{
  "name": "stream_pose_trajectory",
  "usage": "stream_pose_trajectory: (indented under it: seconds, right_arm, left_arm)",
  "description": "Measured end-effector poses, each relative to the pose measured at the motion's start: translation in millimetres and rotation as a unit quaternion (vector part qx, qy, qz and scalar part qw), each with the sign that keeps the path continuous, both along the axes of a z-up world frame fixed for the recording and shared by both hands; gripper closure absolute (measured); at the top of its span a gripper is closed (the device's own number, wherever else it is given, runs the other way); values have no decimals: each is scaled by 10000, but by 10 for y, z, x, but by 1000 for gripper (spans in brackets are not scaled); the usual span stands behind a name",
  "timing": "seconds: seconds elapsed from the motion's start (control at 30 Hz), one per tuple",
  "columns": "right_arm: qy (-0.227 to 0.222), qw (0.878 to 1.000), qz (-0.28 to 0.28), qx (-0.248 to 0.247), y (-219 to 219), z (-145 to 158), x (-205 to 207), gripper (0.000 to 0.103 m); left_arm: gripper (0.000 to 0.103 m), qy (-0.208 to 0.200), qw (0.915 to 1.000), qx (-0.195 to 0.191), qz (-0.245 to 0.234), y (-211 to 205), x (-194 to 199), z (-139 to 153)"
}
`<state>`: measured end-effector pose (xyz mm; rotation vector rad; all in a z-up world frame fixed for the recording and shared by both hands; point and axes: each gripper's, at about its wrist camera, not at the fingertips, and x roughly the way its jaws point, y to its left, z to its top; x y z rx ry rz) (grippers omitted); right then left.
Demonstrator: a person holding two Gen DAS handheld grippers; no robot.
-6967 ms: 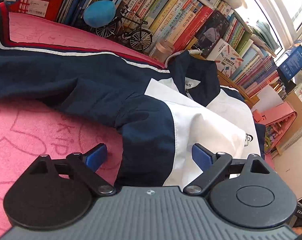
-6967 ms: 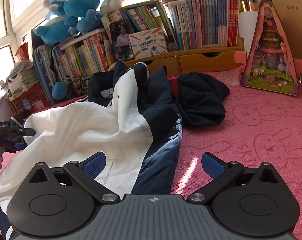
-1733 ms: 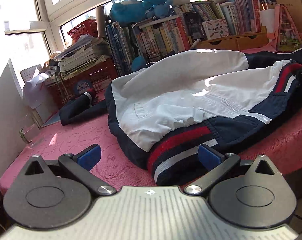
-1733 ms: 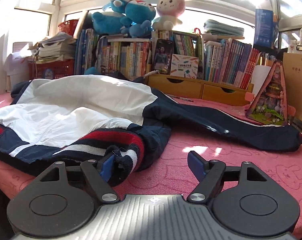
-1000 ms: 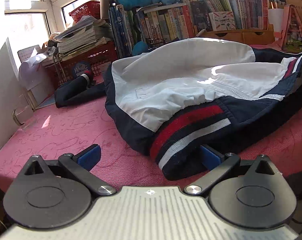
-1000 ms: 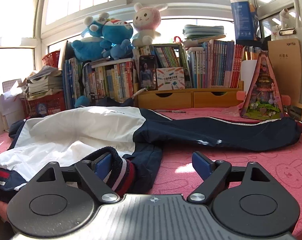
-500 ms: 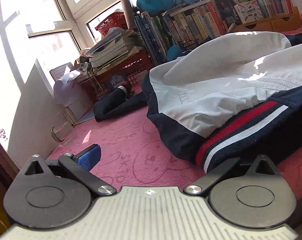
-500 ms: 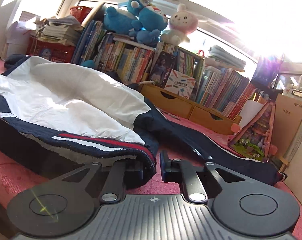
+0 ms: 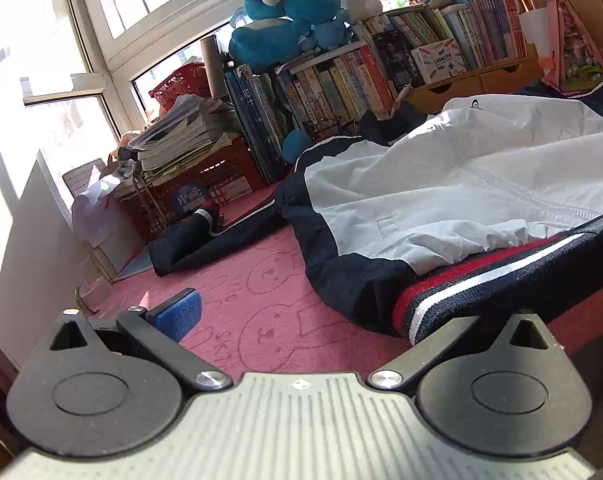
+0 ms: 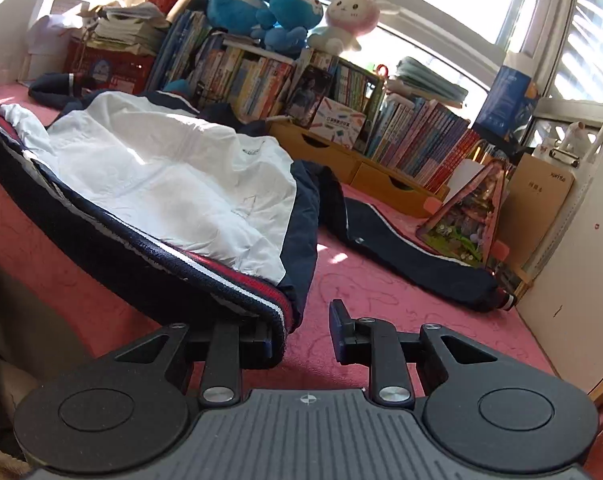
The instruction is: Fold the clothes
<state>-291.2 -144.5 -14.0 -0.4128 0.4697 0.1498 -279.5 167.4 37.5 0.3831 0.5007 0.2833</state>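
Note:
A navy and white jacket [image 9: 441,200] lies spread on the pink bunny-print cloth [image 9: 253,320], its red, white and navy ribbed hem [image 9: 481,268] along the near edge. My left gripper [image 9: 321,316] is open; the hem's left end drapes over its right finger and hides the pad. In the right wrist view the jacket [image 10: 173,176] lies to the left. My right gripper [image 10: 301,336] has its jaws partly closed, with the hem's right corner [image 10: 277,308] lying over the left finger and a gap to the right pad. One sleeve [image 10: 413,256] stretches right, the other [image 9: 205,236] left.
Books in rows [image 9: 341,84] with plush toys [image 9: 285,28] on top line the back. A red crate [image 9: 197,188] stacked with papers stands at the far left. Wooden drawers [image 10: 361,168] and a pink triangular toy house [image 10: 465,216] stand at the back right. A wall [image 10: 581,280] bounds the right side.
Both grippers have dropped to the table's near edge at the hem. The right jaws closed from wide open to a narrow gap around the hem corner; the hem now covers the left gripper's right finger.

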Motion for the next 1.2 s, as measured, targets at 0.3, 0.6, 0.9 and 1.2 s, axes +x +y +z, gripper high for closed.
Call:
stream_pose_trajectory:
  seconds: [0.3, 0.6, 0.9, 1.2]
  right_arm:
    - [634, 9962, 456, 374, 153, -332, 103, 57]
    - [1602, 9759, 1237, 814, -230, -148, 122, 19]
    - [843, 9585, 2292, 1474, -277, 636, 229, 6]
    - [167, 9220, 3783, 806, 730, 775, 462, 0]
  left_arm:
    - [0, 720, 9970, -151, 253, 160, -239, -268]
    - [0, 867, 9953, -76, -422, 230, -436, -118]
    - [0, 955, 9920, 197, -806, 164, -539, -151]
    - [0, 1341, 9827, 129, -1270, 84, -533, -313]
